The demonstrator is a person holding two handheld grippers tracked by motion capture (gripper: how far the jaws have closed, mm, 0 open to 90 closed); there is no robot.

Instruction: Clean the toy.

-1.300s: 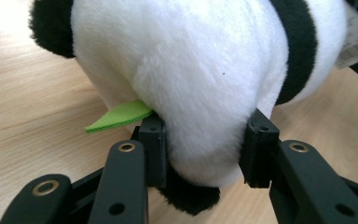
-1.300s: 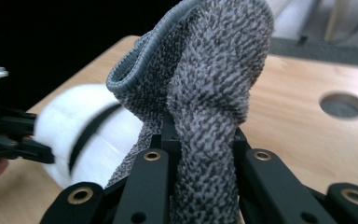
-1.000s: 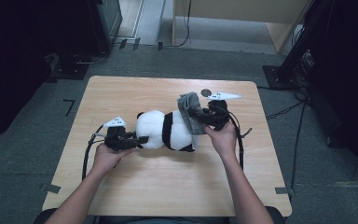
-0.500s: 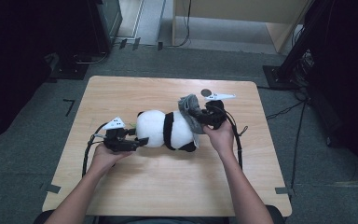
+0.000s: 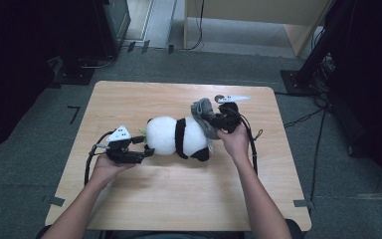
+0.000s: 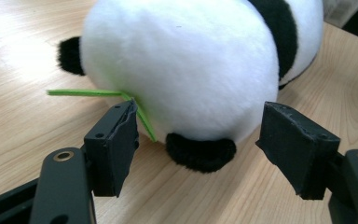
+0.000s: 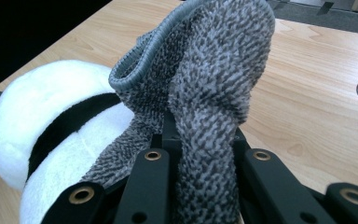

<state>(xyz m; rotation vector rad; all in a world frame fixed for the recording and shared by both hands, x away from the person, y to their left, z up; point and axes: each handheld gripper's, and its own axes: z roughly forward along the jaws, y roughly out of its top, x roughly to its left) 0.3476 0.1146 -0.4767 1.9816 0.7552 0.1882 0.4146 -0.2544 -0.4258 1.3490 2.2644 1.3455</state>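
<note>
Roughly in the middle of the pale wooden table (image 5: 129, 199) lies a white-and-black plush panda toy (image 5: 176, 137), stretched out on its side with its round white end toward the person's left and its black-banded end toward the right. Draped against that right end is a fuzzy grey knitted cloth with a ribbed hem (image 7: 205, 70), which the right gripper (image 5: 224, 120) has clamped tight between its jaws; in the right gripper view the fabric rises straight up out of the closed black jaws and leans on the panda's body. The right hand (image 5: 235, 140) wraps the gripper from below, forearm running in from the bottom edge at a slight inward slant, the tool aimed leftward at the toy. On the other side, the left gripper (image 5: 146, 149) lies low and nearly level just beside the white end, pointing right at it; its jaws have just been opening and now stand well apart with nothing pinched between them. From the left gripper view one pad sits beside a thin green strip (image 6: 93, 93) sticking out of the plush, while the other stands clear near a small black patch. The left hand (image 5: 107, 167) cups the tool from underneath, forearm angling up from the lower left.
</note>
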